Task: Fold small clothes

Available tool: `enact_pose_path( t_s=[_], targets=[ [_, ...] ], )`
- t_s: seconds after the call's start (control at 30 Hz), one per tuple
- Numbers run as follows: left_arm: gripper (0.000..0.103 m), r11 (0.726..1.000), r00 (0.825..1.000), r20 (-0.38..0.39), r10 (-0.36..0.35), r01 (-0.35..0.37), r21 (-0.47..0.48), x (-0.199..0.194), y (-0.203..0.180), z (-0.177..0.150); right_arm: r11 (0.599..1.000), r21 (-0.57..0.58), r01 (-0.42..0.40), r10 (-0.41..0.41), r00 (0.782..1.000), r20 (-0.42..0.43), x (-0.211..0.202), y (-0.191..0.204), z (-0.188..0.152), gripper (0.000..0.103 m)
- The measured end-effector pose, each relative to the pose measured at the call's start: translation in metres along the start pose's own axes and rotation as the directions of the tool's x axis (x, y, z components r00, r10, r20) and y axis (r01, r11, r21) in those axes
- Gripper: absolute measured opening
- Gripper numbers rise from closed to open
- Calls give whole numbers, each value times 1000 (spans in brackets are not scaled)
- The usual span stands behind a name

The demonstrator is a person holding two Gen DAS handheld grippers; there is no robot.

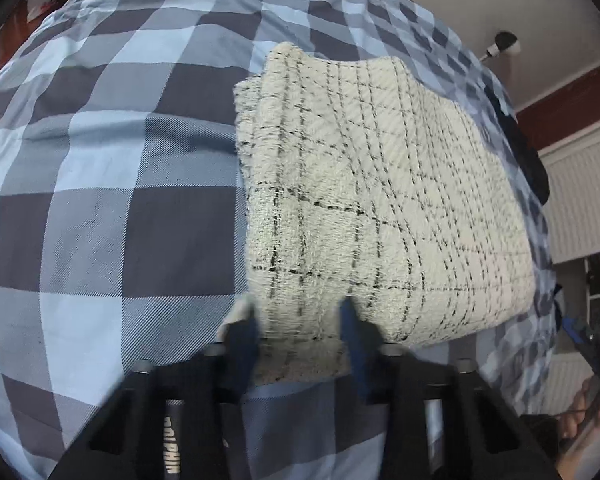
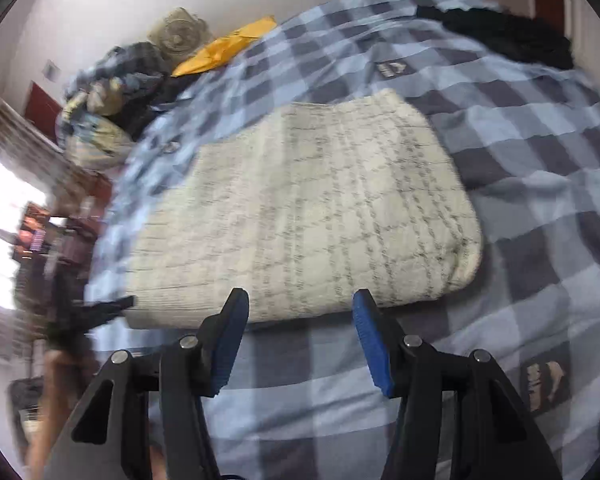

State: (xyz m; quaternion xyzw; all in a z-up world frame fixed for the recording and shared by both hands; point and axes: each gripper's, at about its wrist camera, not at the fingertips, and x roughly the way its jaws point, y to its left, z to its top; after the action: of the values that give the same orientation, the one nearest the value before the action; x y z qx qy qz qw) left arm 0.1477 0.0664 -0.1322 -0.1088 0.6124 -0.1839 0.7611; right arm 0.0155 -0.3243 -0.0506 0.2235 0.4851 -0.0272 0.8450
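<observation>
A cream knitted garment with a thin black check [image 1: 380, 184] lies folded into a thick rectangle on a blue and grey checked bedspread [image 1: 100, 200]. My left gripper [image 1: 300, 320] is shut on the garment's near corner, and the knit bunches up between its blue pads. In the right wrist view the same garment [image 2: 308, 216] fills the middle, blurred. My right gripper [image 2: 300, 312] stands open just in front of its near edge, with only bedspread [image 2: 540, 240] between the fingers. A dark, blurred shape at the garment's near left corner [image 2: 112, 308] looks like the left gripper.
A black garment [image 2: 500, 36] lies at the far right of the bed. A yellow item [image 2: 228, 48] and a heap of bedding and clothes [image 2: 112, 92] sit at the far left. A white radiator [image 1: 580, 200] stands beyond the bed's edge.
</observation>
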Motion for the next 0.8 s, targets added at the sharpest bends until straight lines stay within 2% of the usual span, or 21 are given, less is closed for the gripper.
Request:
enact_pose_path(
  t_s=[0.03,0.07,0.13,0.2,0.33,0.47,0.63,0.73,0.8],
  targets=[
    [12,1000,1000,1,14,-14,-2,0,-1,0,1000,6,-9,9,1000,2,5,-2,-3,50],
    [9,1000,1000,0,10,-10,-9,-1,-1,-1,1000,26,1,-1,1000,-16,13,-8,-4,50],
    [8,999,1000,3,27,-27,-23,-2,-1,-2,998,47,37,-35,998,-48,19,-13,-1,50],
    [8,998,998,22,51,-50,-41,-6,0,-3,996,57,72,-69,997,-43,16,-17,0,50],
    [8,991,999,36,2,3,-133,-10,17,-7,995,59,83,-81,996,-28,12,-18,1,50],
    [8,988,999,33,22,-17,-152,-7,25,-12,993,24,117,-117,993,-12,12,-13,-2,50],
    [8,993,989,100,105,-98,-64,-23,-4,-12,984,-49,174,-174,985,4,18,-2,-1,50],
    [12,986,980,129,154,-145,-80,-38,-12,-12,979,-77,186,-186,982,12,19,2,-1,50],
    [12,973,965,141,223,-211,-94,-49,-13,-14,979,-82,184,-183,983,16,19,4,-1,50]
  ],
)
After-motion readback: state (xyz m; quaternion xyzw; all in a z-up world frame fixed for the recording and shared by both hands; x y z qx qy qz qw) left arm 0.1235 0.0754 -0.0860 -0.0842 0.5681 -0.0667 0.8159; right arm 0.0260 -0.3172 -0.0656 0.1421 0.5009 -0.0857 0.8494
